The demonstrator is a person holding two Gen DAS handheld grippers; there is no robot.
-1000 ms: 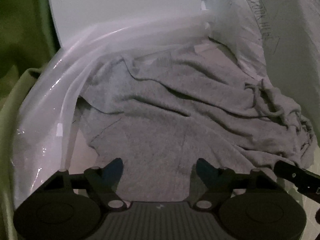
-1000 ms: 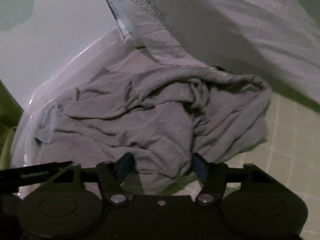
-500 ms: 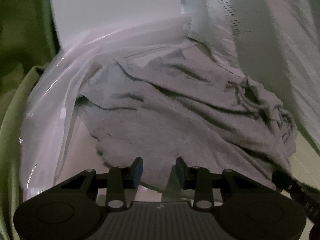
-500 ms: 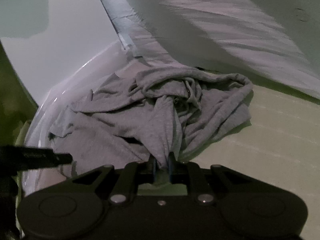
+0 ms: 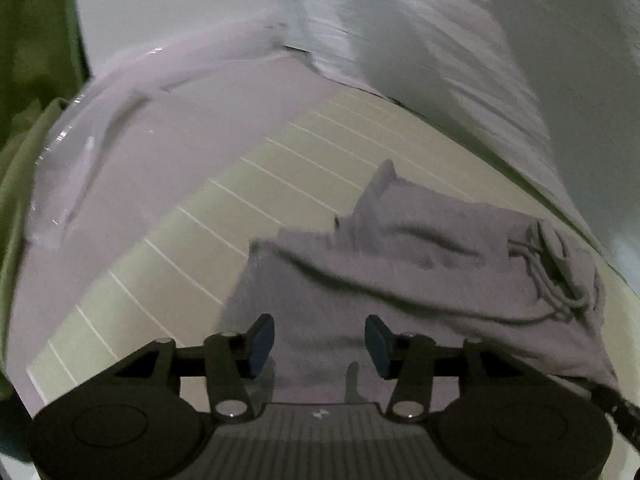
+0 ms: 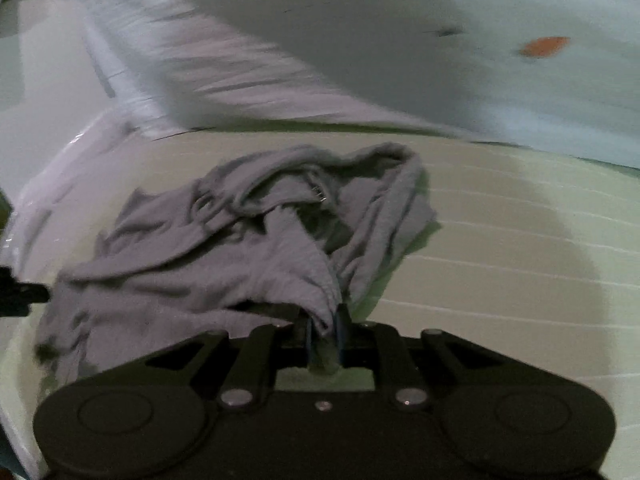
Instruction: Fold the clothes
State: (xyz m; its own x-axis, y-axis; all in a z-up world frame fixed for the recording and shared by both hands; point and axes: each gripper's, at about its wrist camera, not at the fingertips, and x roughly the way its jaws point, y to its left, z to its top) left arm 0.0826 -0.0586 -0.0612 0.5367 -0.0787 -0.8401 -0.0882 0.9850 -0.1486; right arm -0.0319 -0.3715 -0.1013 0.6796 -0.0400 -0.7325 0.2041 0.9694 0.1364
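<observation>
Pale green lined mat (image 6: 500, 248) has wide bare room right of the one crumpled grey garment (image 6: 224, 256); clear plastic sheet (image 5: 132, 128) edges its far left; right gripper (image 6: 324, 332) pinches a garment fold; left gripper (image 5: 318, 344), jaws just widening, spread over cloth, gripping nothing.

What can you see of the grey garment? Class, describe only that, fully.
The grey garment is a soft, knit-looking piece, crumpled in loose folds, with a drawstring cord at one bunched end. It lies on a pale lined mat. The right gripper is shut on a pinched fold at its near edge, lifting that part into a ridge. The left gripper stands open over another edge; cloth shows between the blue pads, which have just been opening and do not press it.
</observation>
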